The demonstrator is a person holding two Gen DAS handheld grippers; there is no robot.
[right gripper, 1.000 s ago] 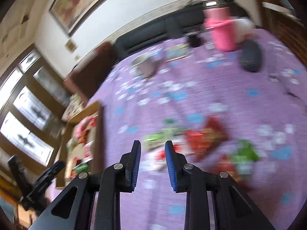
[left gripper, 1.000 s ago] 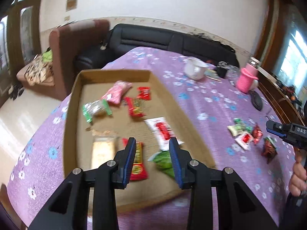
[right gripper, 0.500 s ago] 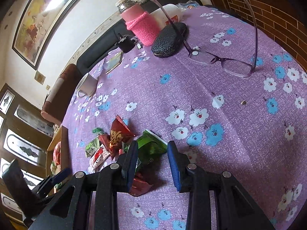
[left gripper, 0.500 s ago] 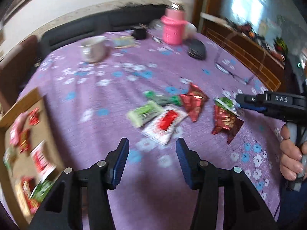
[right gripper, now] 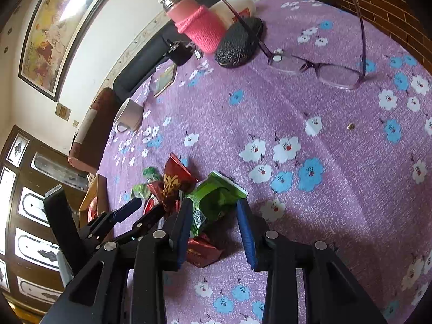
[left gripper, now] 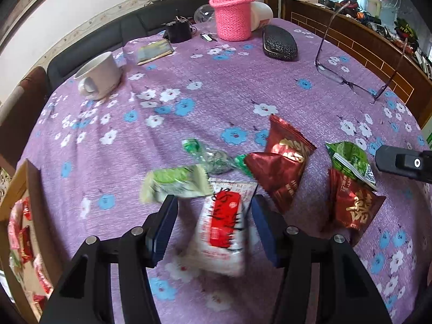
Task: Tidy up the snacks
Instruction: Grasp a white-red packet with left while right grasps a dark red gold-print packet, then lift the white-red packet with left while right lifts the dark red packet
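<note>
Several loose snack packets lie in a pile on the purple flowered tablecloth (left gripper: 216, 86). My left gripper (left gripper: 213, 202) hangs low over a white-and-red packet (left gripper: 221, 224), which lies between its opening jaws without the pads pressing it. Beside it are a pale green packet (left gripper: 175, 182) and a dark red packet (left gripper: 283, 162). My right gripper (right gripper: 213, 205) straddles a green packet (right gripper: 216, 197) that rests on a red packet (right gripper: 202, 251); its jaws are opening too. The cardboard box (left gripper: 27, 183) holding sorted snacks sits at the left edge.
At the back stand a white mug (left gripper: 100, 75), a bottle in a pink knitted sleeve (left gripper: 232, 19), a black glasses case (left gripper: 279, 43) and a booklet (left gripper: 154, 51). Eyeglasses (left gripper: 348, 78) lie to the right. A black sofa runs behind the table.
My left gripper swung from above the box over to the snack pile and its jaws widened. My right gripper dropped down onto the green packet, jaws spreading slightly.
</note>
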